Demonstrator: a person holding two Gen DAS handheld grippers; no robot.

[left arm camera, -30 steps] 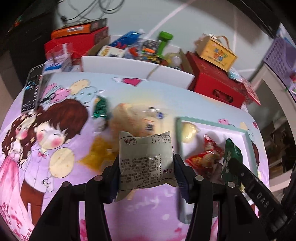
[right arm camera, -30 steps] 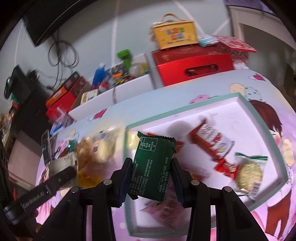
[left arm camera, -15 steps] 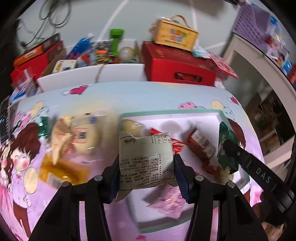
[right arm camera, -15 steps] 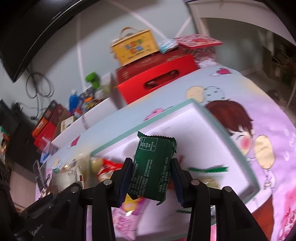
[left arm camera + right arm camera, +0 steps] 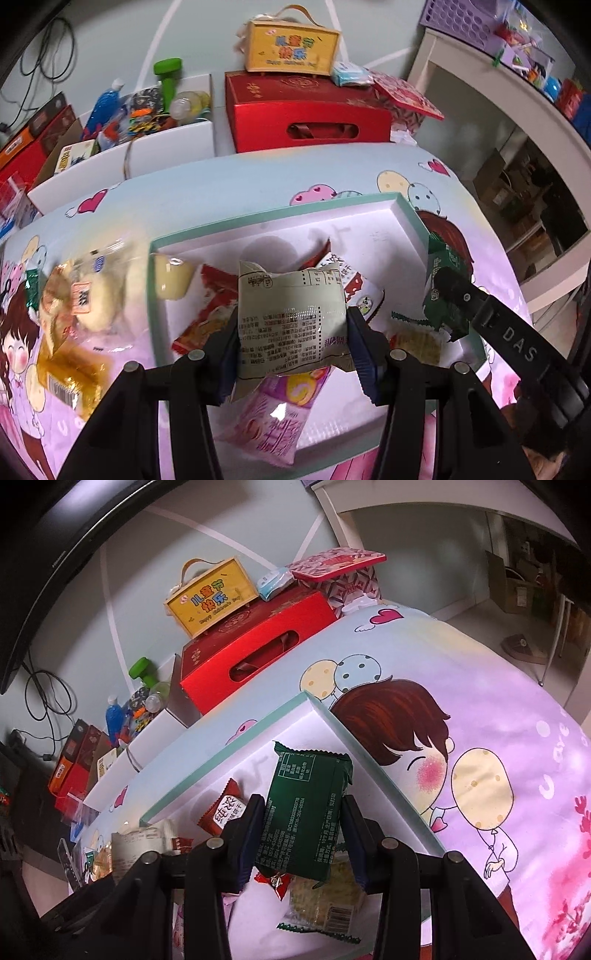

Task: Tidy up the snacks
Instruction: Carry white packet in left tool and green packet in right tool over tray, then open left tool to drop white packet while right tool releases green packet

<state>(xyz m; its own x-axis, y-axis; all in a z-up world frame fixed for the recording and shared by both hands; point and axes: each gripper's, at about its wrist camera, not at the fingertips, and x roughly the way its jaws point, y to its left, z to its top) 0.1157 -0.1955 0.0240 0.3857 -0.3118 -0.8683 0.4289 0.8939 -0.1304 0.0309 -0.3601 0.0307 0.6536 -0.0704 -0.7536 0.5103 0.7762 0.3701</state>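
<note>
Snacks sit in both my claws, held above the teal-rimmed tray [image 5: 406,210] on the cartoon tablecloth [image 5: 517,738]. My left gripper [image 5: 291,332] is clamped partway closed on a pale grey-green packet [image 5: 291,314], pads pressing both its sides, over the middle of the tray. My right gripper [image 5: 303,834] is likewise closed on a dark green packet [image 5: 306,812], over the tray's right end near its far right corner; in the left wrist view it shows at the tray's right edge [image 5: 443,288]. Inside the tray: a pink wrapper [image 5: 273,417] at the near edge under the left claw, red wrappers [image 5: 210,314] left of centre, a round yellow snack [image 5: 171,275] at the far left corner, a cracker pack with green trim [image 5: 325,901] at the right end below the right claw. Left of the tray, on the cloth, a blurred pile of yellow and clear packets [image 5: 77,314]. Beyond the far edge of the cloth, a red box [image 5: 306,114] with a yellow carry box [image 5: 291,48] on top.
</note>
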